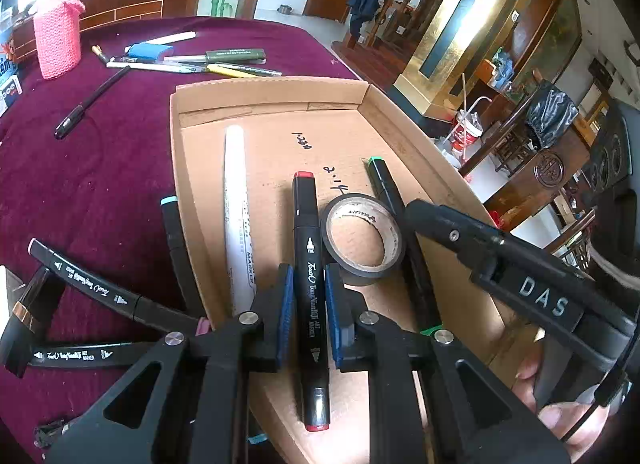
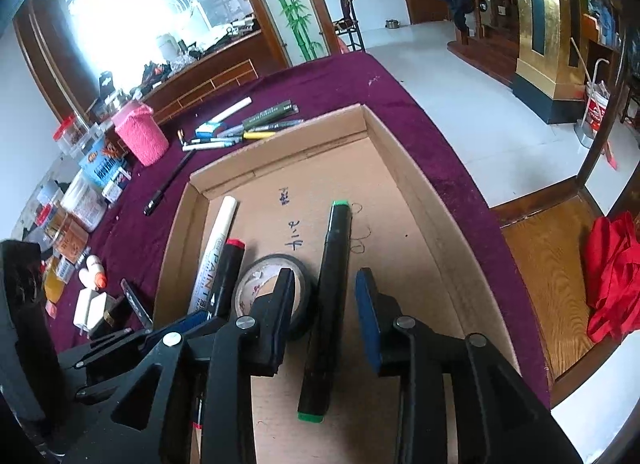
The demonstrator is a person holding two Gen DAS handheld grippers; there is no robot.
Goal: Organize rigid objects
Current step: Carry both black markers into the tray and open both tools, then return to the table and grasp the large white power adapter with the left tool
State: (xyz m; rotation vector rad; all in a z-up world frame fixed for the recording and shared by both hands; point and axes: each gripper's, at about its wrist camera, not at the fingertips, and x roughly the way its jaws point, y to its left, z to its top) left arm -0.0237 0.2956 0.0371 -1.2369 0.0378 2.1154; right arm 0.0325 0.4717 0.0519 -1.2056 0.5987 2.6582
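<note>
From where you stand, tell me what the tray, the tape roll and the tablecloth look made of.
Tray: plain brown cardboard, matte, with fold creases and pen marks on its floor.
Tape roll: glossy black tape, probably vinyl, wound on a pale paper-like core.
Tablecloth: deep purple fabric, looks like velvet, with a soft shaded nap.

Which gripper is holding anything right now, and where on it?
The left gripper clamps the red-capped marker at mid-barrel. The right gripper stands open around the green-capped marker, gripping nothing.
</note>
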